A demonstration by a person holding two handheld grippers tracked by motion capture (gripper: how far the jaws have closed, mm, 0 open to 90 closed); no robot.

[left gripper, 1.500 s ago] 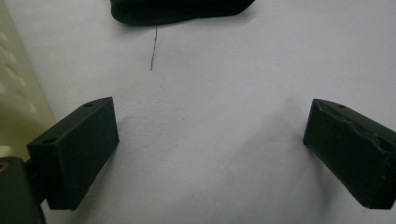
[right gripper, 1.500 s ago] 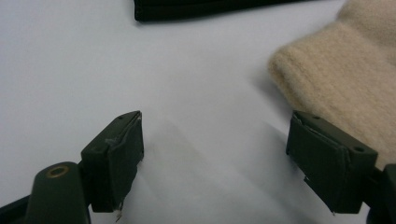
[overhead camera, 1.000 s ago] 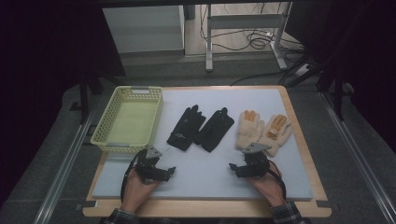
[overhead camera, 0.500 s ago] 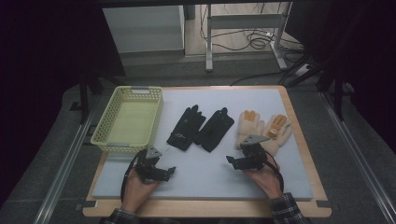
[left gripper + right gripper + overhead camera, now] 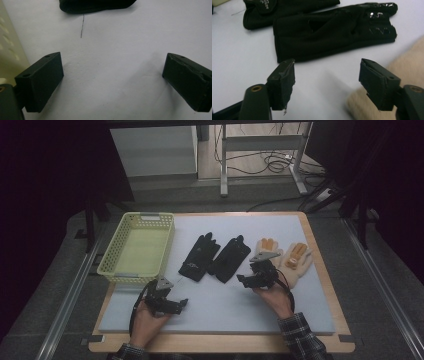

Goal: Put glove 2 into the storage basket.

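Across the white mat (image 5: 240, 305) nothing is sorted yet: the yellow basket (image 5: 111, 265) at ten o'clock is sitting empty, while two black gloves (image 5: 215, 257) at centre and two tan gloves (image 5: 295, 262) at two o'clock are lying flat. Bare mat is lying open along the six o'clock edge. The right gripper (image 5: 248, 281), jaws narrowing yet gaping with nothing between them, is hovering beside the nearer black glove's cuff (image 5: 287, 47). The left gripper (image 5: 176, 305) is resting wide and empty at seven o'clock.

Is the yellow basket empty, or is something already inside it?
Empty. The high view shows the yellow basket with a bare floor; both black gloves lie outside it.
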